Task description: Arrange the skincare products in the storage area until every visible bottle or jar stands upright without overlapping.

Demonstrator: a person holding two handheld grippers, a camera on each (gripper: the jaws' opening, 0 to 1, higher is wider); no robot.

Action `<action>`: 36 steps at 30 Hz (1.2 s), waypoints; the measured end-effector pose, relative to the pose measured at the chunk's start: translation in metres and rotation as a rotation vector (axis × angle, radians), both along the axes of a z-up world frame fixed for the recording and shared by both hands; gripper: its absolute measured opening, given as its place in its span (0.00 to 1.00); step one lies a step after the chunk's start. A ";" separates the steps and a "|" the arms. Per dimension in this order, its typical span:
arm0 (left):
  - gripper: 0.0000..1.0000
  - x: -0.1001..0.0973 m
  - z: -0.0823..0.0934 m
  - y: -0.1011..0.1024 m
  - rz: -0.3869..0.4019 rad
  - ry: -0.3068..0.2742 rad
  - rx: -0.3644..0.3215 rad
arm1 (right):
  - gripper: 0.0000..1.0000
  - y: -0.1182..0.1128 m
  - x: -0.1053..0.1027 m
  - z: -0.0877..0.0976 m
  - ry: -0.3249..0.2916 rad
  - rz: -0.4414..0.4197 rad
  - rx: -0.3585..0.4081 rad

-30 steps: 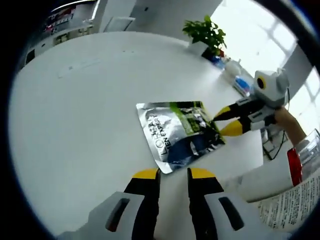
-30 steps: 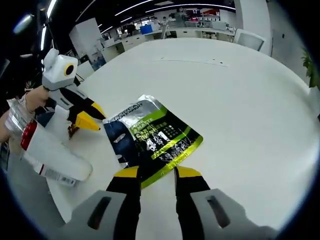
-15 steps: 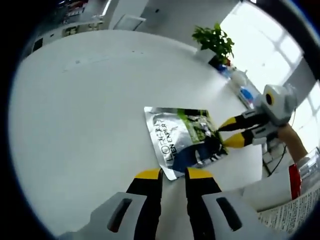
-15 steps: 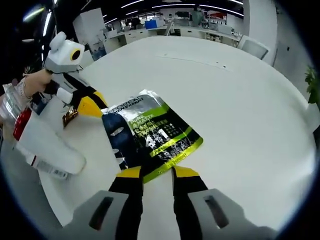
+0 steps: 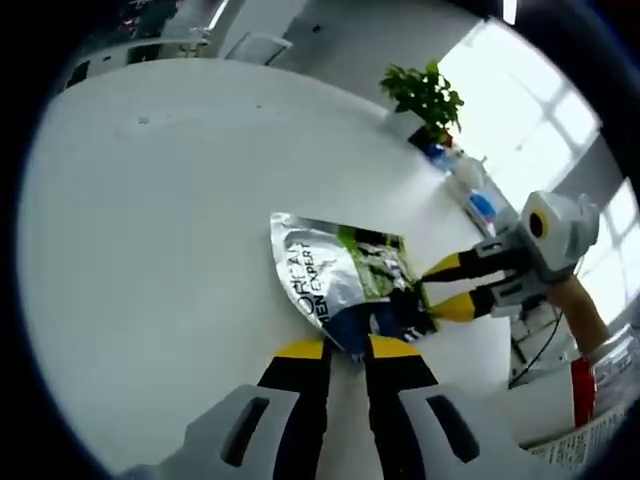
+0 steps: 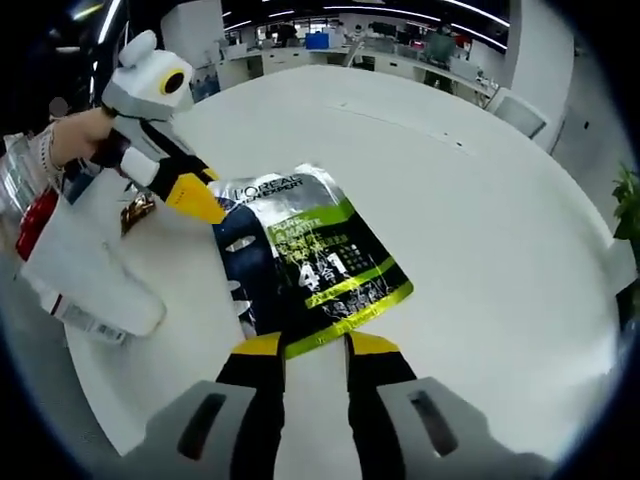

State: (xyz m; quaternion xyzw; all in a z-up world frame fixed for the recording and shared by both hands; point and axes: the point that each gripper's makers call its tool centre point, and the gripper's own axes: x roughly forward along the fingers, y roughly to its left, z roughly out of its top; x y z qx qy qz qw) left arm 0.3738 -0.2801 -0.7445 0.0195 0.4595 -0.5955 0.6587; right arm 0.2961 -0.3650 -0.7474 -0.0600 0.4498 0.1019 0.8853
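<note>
**Two hand-held grippers at a foil sachet on a white table**

In the left gripper view we look along our left gripper (image 5: 345, 348), whose yellow-tipped jaws rise from six o'clock with a narrow gap between them, parted and gripping nothing. Their tips sit at the near edge of a silver, green and dark blue foil sachet (image 5: 345, 282) lying flat on the round white table (image 5: 150, 220). At three o'clock our right gripper (image 5: 447, 288) comes in, its yellow tips at the sachet's far corner; we cannot tell whether they pinch it. A potted plant (image 5: 425, 90) stands at one o'clock near the table's far edge.

In the right gripper view the right gripper (image 6: 313, 346) shows its jaws apart at six o'clock, the sachet (image 6: 305, 260) lying just beyond the tips, its lower edge between them. The left gripper (image 6: 190, 195) enters from ten o'clock, touching the sachet's upper corner. At nine o'clock a white bottle (image 6: 85, 275) with a red band lies on its side, well apart from the sachet.
</note>
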 end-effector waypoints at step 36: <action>0.00 0.019 0.113 -0.010 -0.032 -0.362 -0.187 | 0.24 0.009 0.004 0.003 -0.004 0.045 0.026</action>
